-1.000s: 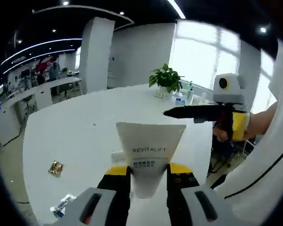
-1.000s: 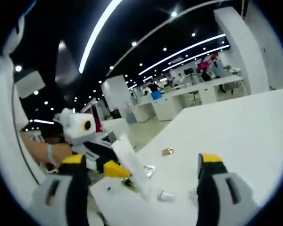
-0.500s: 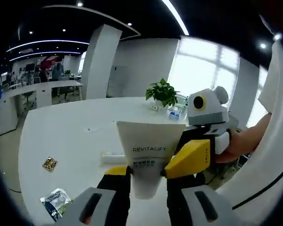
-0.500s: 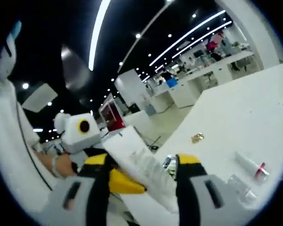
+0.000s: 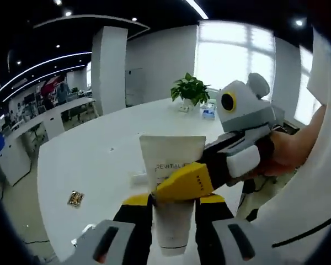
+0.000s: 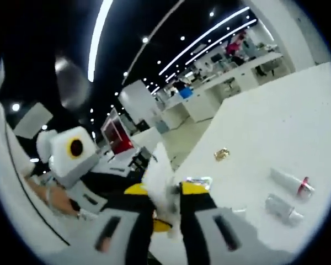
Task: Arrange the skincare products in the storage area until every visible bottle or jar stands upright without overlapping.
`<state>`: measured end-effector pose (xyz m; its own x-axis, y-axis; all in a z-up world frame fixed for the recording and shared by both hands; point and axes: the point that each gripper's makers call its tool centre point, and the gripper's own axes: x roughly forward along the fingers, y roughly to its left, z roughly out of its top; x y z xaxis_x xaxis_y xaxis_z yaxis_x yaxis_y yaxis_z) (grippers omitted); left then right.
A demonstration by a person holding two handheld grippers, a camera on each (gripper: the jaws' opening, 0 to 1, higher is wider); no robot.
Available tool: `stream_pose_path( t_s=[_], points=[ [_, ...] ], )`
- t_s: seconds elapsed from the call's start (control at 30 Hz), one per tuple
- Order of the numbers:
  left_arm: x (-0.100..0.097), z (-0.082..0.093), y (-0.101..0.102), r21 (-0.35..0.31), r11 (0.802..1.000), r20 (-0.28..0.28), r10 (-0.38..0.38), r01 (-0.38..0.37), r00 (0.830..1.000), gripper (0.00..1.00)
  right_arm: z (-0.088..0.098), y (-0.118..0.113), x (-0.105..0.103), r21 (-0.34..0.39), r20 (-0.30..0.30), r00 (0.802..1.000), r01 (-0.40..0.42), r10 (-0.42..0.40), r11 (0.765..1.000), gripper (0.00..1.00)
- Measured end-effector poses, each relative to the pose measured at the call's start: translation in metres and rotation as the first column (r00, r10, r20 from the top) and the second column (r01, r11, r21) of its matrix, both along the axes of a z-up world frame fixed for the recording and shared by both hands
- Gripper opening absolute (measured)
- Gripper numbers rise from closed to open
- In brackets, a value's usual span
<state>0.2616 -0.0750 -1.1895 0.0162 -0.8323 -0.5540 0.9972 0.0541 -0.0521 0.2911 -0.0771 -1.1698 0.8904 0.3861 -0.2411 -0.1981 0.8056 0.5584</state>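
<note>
1. The left gripper [image 5: 174, 207] has its jaws closed around the lower part of a white tube [image 5: 172, 182], which stands with its flat crimped end up, lifted above the table [image 5: 99, 160].
2. The right gripper [image 6: 164, 193] has its jaws pinched almost together on the same tube's edge, crossing in from the right in the left gripper view.
3. On the white table lie a gold packet [image 5: 75, 198], a small bottle with a red band [image 6: 289, 184] and a clear bottle [image 6: 281, 208]; a potted plant [image 5: 190, 91] stands at the far end of an open office.
</note>
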Motion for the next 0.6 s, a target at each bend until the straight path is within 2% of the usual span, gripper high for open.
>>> stream_pose_path(
  t_s=[0.03, 0.1, 0.13, 0.33, 0.5, 0.6],
  points=[
    [-0.002, 0.002, -0.004, -0.008, 1.0, -0.008, 0.02, -0.02, 1.0, 0.27, 0.0, -0.005, -0.002, 0.014, -0.006, 1.0, 0.004, -0.004, 1.0, 0.11],
    [-0.004, 0.001, -0.011, -0.009, 0.999, -0.017, 0.036, -0.036, 0.999, 0.28, -0.001, -0.011, -0.006, -0.083, 0.008, 1.0, -0.027, 0.028, 0.996, 0.1],
    [-0.006, -0.001, -0.014, -0.009, 0.999, -0.014, 0.038, -0.038, 0.999, 0.28, -0.001, -0.014, -0.007, -0.074, -0.008, 1.0, -0.03, 0.03, 0.997, 0.1],
    [-0.014, 0.002, -0.033, -0.043, 0.997, -0.023, 0.064, -0.065, 0.998, 0.29, 0.002, -0.032, -0.017, -0.123, 0.006, 0.997, -0.081, 0.083, 0.989, 0.08],
    [-0.021, 0.0, -0.039, -0.074, 0.997, -0.028, 0.025, -0.027, 0.999, 0.3, -0.001, -0.037, -0.025, -0.141, 0.014, 0.992, -0.12, 0.123, 0.983, 0.08],
    [-0.027, -0.002, -0.04, -0.093, 0.995, -0.046, -0.033, 0.029, 0.998, 0.3, -0.003, -0.035, -0.032, -0.188, 0.018, 0.986, -0.157, 0.163, 0.97, 0.08]
  ],
)
